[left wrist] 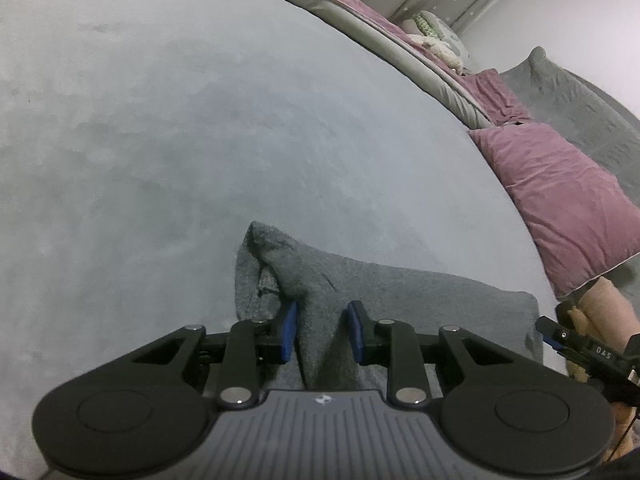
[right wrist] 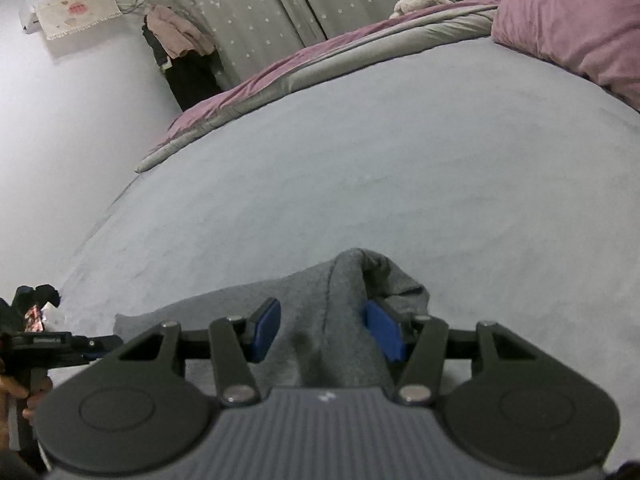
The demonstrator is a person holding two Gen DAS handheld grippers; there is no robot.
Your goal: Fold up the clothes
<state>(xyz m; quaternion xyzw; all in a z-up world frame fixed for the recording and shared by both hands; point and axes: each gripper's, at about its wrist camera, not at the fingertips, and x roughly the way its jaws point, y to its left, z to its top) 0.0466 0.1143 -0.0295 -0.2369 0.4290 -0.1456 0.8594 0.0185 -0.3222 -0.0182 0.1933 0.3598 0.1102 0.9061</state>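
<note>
A grey knit garment (left wrist: 400,292) lies on the pale grey bedspread (left wrist: 200,140), near its front edge. My left gripper (left wrist: 323,330) is open over the garment's left end; a raised ridge of the fabric runs between its blue pads (left wrist: 290,332). In the right wrist view the same garment (right wrist: 320,320) bunches up at its right corner. My right gripper (right wrist: 326,332) stands wide open around that bunched corner, and the blue pads (right wrist: 384,336) do not pinch it. Each gripper shows at the edge of the other's view, held in a hand (right wrist: 12,396).
Mauve pillows (left wrist: 560,200) and a rolled mauve and grey quilt (right wrist: 320,64) line the far side of the bed. Star-patterned curtains (right wrist: 280,0) hang behind. Clothes (right wrist: 180,48) hang by the wall on the left. A wide stretch of bedspread (right wrist: 400,180) lies beyond the garment.
</note>
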